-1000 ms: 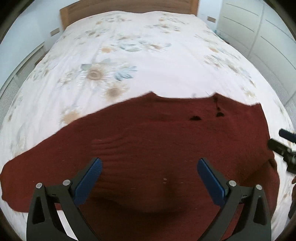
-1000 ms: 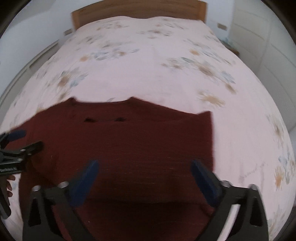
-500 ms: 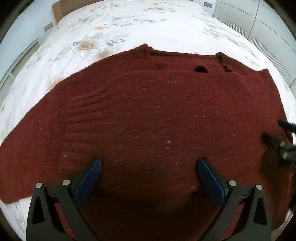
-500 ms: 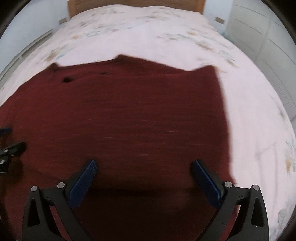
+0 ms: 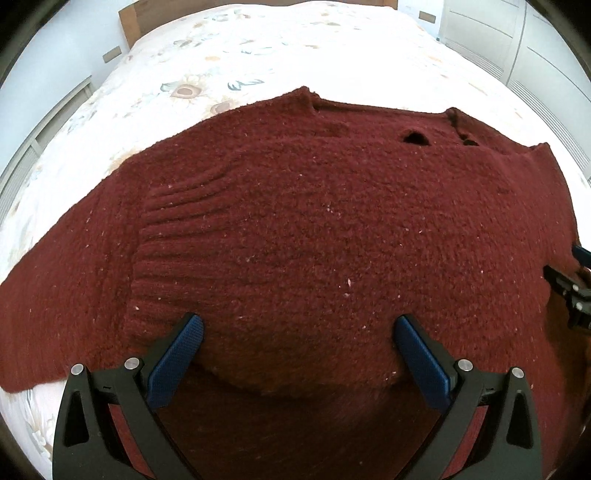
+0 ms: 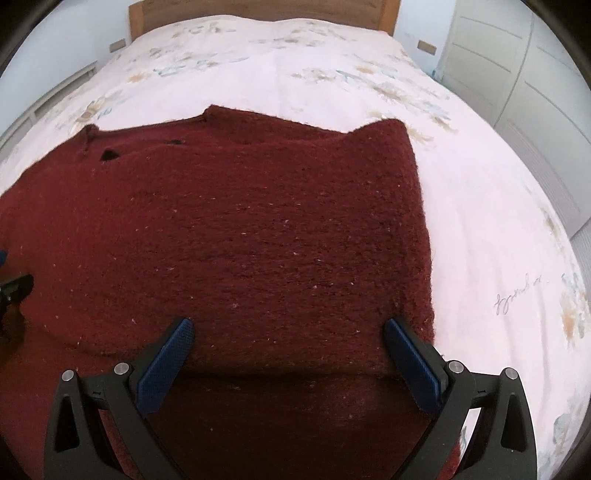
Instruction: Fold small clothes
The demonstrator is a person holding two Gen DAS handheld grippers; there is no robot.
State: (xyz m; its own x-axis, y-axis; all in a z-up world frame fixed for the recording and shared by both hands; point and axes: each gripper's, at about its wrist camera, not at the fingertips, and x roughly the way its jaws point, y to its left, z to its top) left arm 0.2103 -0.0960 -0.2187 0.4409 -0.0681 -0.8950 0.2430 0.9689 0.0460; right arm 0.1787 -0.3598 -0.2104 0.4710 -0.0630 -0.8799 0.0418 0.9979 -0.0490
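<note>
sweater (image 5: 314, 229): flat on bed (image 5: 258, 48), neckline toward headboard | left tongs (image 5: 295, 328): released; right tongs (image 6: 288, 328): released

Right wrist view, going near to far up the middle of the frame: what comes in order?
Open right gripper → dark red knitted sweater → white floral bedspread → wooden headboard.

Bedroom: floral-covered bed (image 6: 295, 66), wooden headboard (image 6: 258, 7)
</note>
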